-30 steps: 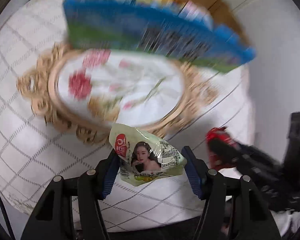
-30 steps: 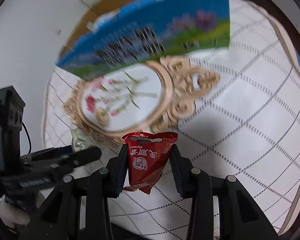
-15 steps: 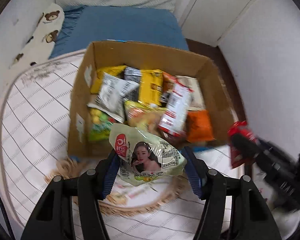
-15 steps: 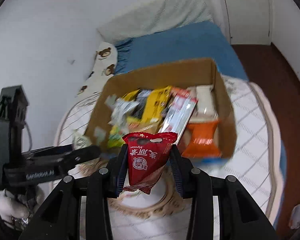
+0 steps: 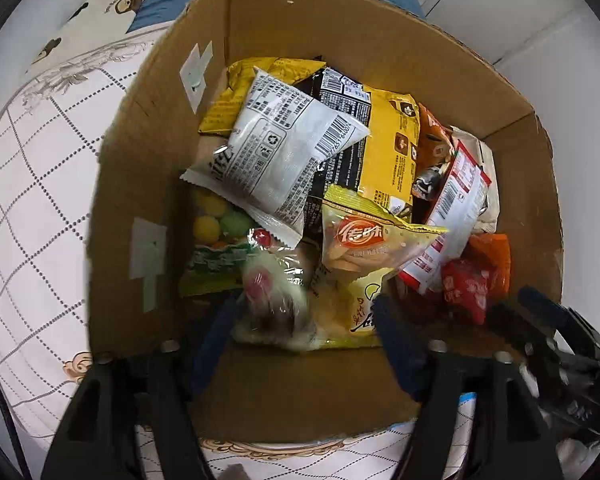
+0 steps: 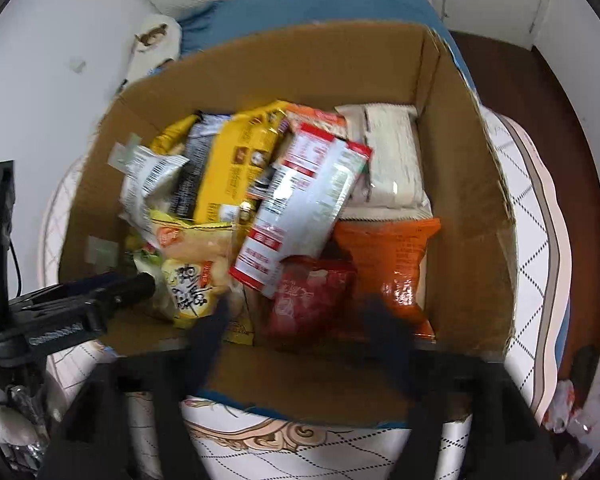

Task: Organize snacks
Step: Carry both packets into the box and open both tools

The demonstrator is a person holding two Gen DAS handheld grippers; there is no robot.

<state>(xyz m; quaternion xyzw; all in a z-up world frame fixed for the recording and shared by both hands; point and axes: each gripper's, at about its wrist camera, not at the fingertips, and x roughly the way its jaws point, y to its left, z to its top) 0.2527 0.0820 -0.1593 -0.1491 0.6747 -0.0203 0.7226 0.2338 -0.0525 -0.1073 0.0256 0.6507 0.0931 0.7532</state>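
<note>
Both grippers moved from above the round tray to over the cardboard box, jaws just opened. Box sits on a quilted cover, full of snacks. Left gripper spread, pale green packet loose between fingers. Right gripper spread wide, red packet loose inside the box.

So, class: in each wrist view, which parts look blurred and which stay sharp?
Left wrist view: the pale green packet between the fingers smears, while the white barcode packet reads crisp. Right wrist view: the red packet and the dark fingers blur; the cardboard box rim bows from fisheye distortion.
</note>
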